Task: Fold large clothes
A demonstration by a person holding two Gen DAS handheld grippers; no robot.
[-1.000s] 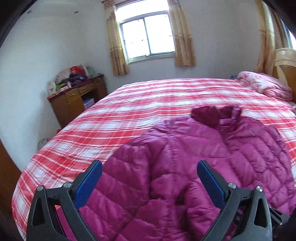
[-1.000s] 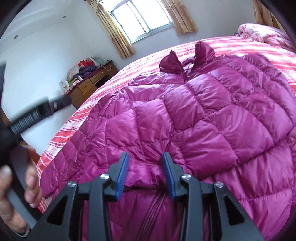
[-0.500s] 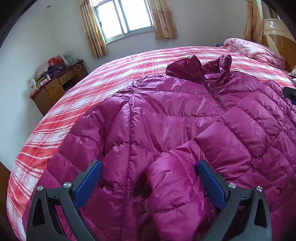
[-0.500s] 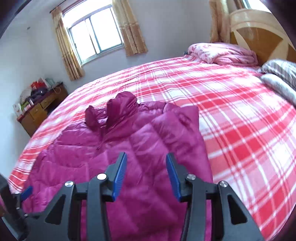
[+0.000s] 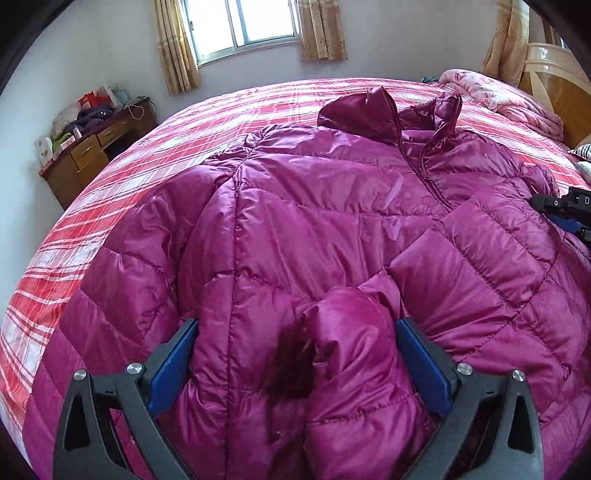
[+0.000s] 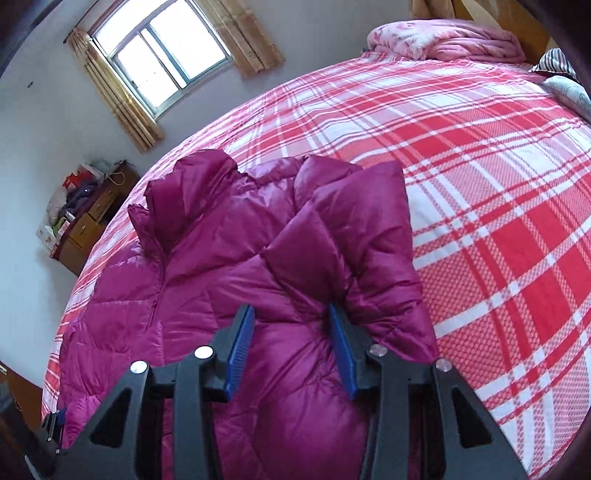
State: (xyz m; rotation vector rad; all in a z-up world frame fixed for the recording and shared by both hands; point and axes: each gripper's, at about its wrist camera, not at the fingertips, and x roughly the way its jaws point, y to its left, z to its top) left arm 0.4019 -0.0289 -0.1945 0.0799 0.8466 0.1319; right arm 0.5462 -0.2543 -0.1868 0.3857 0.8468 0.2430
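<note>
A magenta quilted puffer jacket [image 5: 314, 221] lies front up on the red plaid bed [image 5: 110, 184], collar toward the window. My left gripper [image 5: 295, 365] is open wide, low over the jacket's near left part, with a sleeve cuff [image 5: 343, 332] between its blue pads. My right gripper [image 6: 291, 350] is open, pressed into the jacket [image 6: 229, 280] near its right sleeve [image 6: 362, 229], which is folded up along the body. The right gripper also shows at the right edge of the left wrist view [image 5: 565, 210].
A pink folded quilt [image 6: 443, 40] and pillows [image 6: 565, 85] lie at the head of the bed by a wooden headboard [image 5: 554, 92]. A cluttered wooden desk [image 5: 92, 147] stands against the left wall under the curtained window [image 5: 251, 26].
My left gripper has moved forward and down over the jacket, so the cuff now sits between its pads. My right gripper swung to the jacket's right side and lowered onto it.
</note>
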